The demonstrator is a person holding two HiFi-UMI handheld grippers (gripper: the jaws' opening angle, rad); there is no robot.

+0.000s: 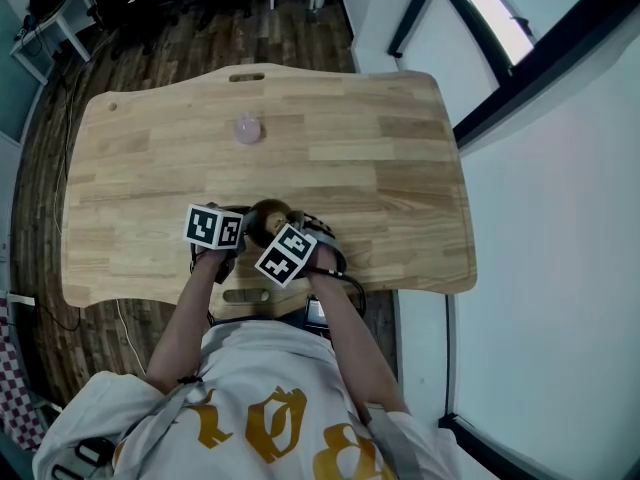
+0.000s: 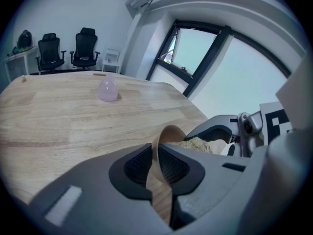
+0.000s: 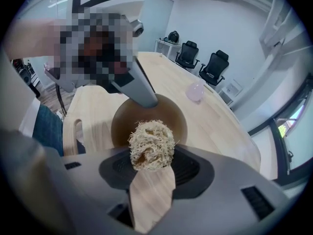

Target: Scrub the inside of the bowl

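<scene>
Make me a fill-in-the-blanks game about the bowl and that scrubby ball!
1. The left gripper pinches the bowl by its ____.
2. The straw-coloured scrubber sits between the jaws of the ____ gripper.
3. The small pink thing stands on the ____, apart from the bowl.
Missing words: rim; right (the right gripper); table.
</scene>
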